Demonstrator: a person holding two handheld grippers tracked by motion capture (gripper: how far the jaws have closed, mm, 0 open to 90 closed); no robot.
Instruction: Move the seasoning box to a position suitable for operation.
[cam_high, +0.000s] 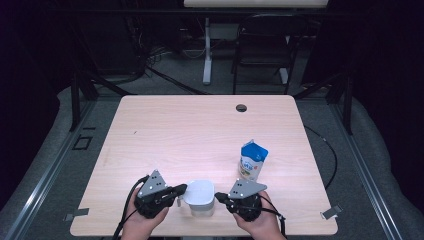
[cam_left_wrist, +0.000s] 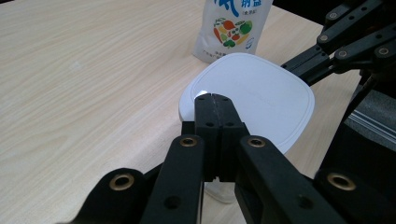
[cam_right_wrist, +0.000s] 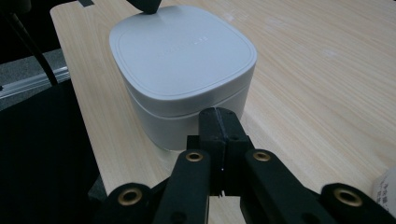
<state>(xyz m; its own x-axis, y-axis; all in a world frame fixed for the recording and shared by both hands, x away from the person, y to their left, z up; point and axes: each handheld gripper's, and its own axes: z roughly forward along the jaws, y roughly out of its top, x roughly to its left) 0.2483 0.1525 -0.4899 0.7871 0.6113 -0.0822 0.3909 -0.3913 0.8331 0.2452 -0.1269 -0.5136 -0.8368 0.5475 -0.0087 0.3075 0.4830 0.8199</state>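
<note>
Left gripper view, pouch (cam_left_wrist: 232, 29) top cropped, box (cam_left_wrist: 261, 95) part-hidden.

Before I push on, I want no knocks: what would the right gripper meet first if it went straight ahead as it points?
Most likely the white lidded container: the right gripper, jaws shut, aims at its side wall just below the lid, though how near it is remains unclear.

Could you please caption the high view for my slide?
Shut left tongs and right tongs flank a white lidded container; a carton stands behind.
</note>
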